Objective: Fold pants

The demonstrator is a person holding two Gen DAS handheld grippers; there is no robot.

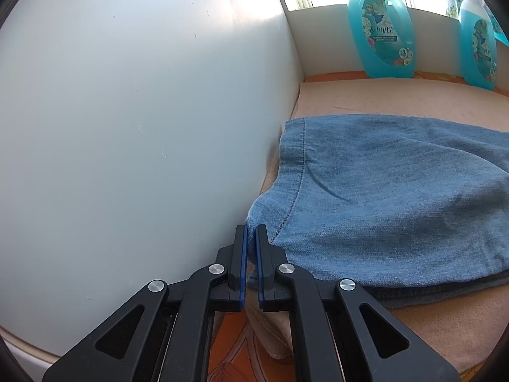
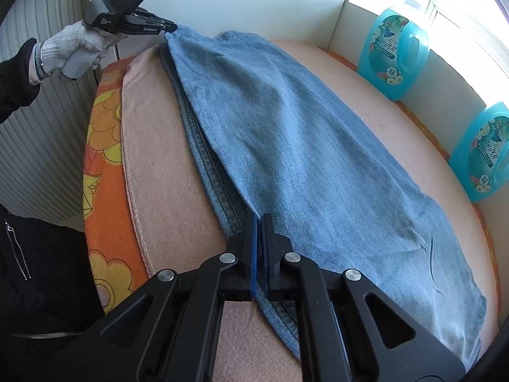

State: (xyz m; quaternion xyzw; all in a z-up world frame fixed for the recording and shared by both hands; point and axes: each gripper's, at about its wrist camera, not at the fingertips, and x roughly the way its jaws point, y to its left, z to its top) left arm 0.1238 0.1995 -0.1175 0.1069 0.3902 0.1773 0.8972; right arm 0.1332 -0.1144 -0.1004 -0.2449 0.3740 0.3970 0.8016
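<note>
The left tool (image 1: 251, 248) is clamped on a corner of the pants (image 1: 397, 197) at the hem end, right beside the white wall (image 1: 143, 127). The right tool (image 2: 259, 238) pinches the near edge of the same pants, further along. The pants lie lengthwise on the pink blanket (image 2: 165, 191) covering the table, one leg stacked on the other. This looks like the start of a crosswise fold; next, both tools should probably lift together and carry one end over the other.
</note>
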